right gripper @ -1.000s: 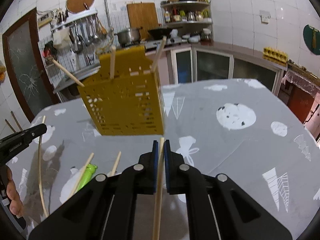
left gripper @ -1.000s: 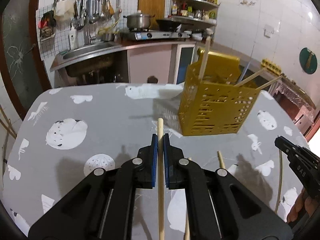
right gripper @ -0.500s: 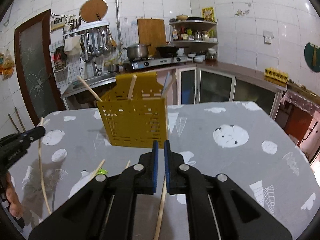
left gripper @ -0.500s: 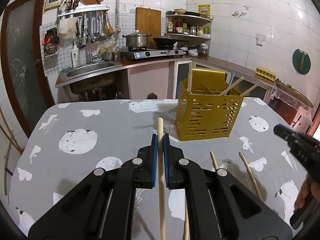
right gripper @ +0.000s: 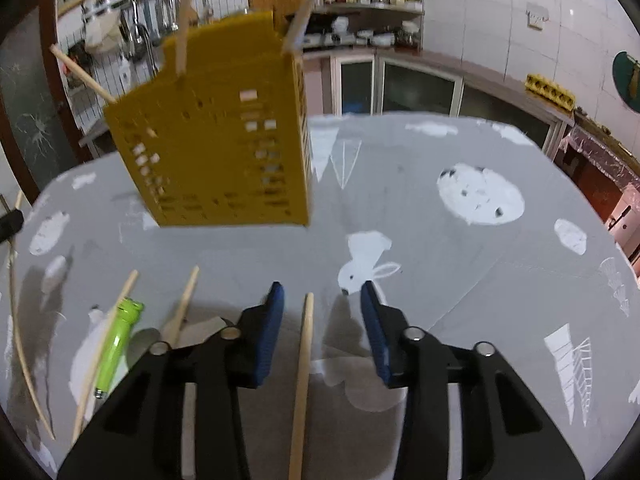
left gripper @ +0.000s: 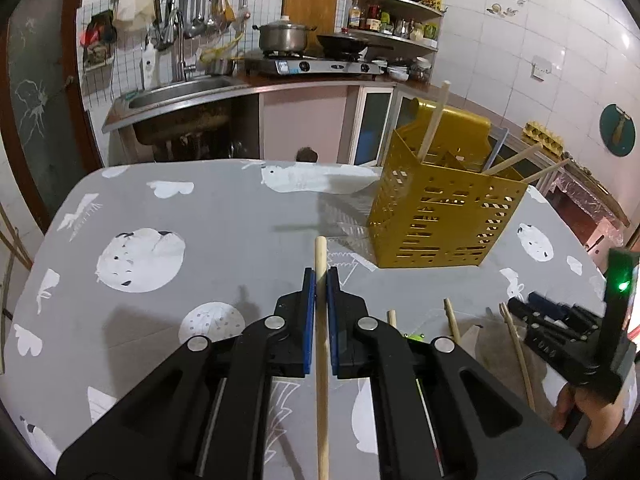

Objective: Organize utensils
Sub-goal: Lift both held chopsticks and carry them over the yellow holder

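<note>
My left gripper [left gripper: 320, 280] is shut on a wooden chopstick [left gripper: 322, 360], whose tip pokes out past the blue pads above the grey table [left gripper: 224, 216]. The yellow perforated utensil holder [left gripper: 440, 216] stands ahead to the right with several chopsticks in it. In the right wrist view the right gripper [right gripper: 322, 296] is opening. A chopstick [right gripper: 304, 352] lies loose between its jaws, and neither pad touches it. The holder [right gripper: 224, 152] is just ahead to its left. The right gripper [left gripper: 552, 316] also shows low at the right of the left view.
Loose chopsticks [right gripper: 184, 304] and a green-handled utensil [right gripper: 118, 340] lie on the table left of the right gripper. More sticks [left gripper: 518, 352] lie near the right gripper in the left view. A kitchen counter with a sink [left gripper: 180, 96] and a stove lies behind.
The right gripper's jaws have parted and let go of the chopstick they held. That gripper has sunk toward the table and come nearer the holder. The left gripper still holds its chopstick.
</note>
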Action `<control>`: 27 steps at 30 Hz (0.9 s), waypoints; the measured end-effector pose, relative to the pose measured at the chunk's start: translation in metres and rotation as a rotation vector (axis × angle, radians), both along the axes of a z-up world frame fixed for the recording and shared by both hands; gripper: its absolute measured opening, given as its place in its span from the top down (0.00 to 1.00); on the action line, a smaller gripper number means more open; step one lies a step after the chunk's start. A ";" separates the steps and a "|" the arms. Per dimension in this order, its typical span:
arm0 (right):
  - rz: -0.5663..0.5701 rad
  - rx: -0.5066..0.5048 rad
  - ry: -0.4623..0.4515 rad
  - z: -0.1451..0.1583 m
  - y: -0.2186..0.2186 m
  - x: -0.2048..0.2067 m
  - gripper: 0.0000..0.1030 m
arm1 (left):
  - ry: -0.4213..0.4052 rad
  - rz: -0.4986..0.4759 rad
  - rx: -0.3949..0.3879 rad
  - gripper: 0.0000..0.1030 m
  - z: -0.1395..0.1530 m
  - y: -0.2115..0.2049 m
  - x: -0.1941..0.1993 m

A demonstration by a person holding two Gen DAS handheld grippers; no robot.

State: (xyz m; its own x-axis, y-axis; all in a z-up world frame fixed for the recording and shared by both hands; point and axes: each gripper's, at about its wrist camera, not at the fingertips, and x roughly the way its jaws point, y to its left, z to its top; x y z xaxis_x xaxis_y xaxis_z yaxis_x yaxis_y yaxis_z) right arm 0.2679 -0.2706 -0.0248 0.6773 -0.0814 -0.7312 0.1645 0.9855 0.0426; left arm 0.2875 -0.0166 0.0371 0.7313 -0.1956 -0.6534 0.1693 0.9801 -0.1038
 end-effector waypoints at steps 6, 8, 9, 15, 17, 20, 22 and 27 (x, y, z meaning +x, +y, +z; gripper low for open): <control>-0.005 -0.035 0.073 -0.018 0.007 0.015 0.85 | -0.002 -0.009 0.005 0.96 -0.002 -0.005 0.003; 0.001 -0.040 0.079 -0.018 0.009 0.018 0.94 | -0.001 -0.011 0.006 0.96 -0.002 -0.006 0.003; 0.000 -0.038 0.080 -0.017 0.009 0.019 0.94 | 0.000 -0.010 0.006 0.96 -0.003 -0.006 0.004; -0.005 0.037 0.026 0.000 0.001 0.010 0.95 | -0.018 -0.008 0.003 0.96 0.000 -0.007 0.001; -0.005 0.048 -0.013 0.011 0.000 0.003 0.95 | -0.032 -0.005 0.004 0.96 0.003 -0.007 -0.002; -0.001 0.054 -0.082 0.031 -0.002 -0.010 0.95 | -0.051 -0.005 -0.001 0.96 0.008 -0.007 -0.008; 0.003 0.052 -0.131 0.044 -0.003 -0.020 0.95 | -0.065 -0.003 -0.004 0.96 0.011 -0.006 -0.013; 0.006 0.005 -0.306 0.080 0.003 -0.056 0.95 | -0.106 0.005 0.000 0.96 0.018 -0.004 -0.028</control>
State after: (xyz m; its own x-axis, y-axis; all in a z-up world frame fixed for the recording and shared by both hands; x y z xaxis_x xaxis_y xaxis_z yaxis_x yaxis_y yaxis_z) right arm 0.2117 -0.2678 0.0555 0.8668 -0.0740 -0.4931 0.1378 0.9860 0.0943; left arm 0.2596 -0.0205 0.0554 0.7971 -0.1920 -0.5725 0.1745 0.9809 -0.0861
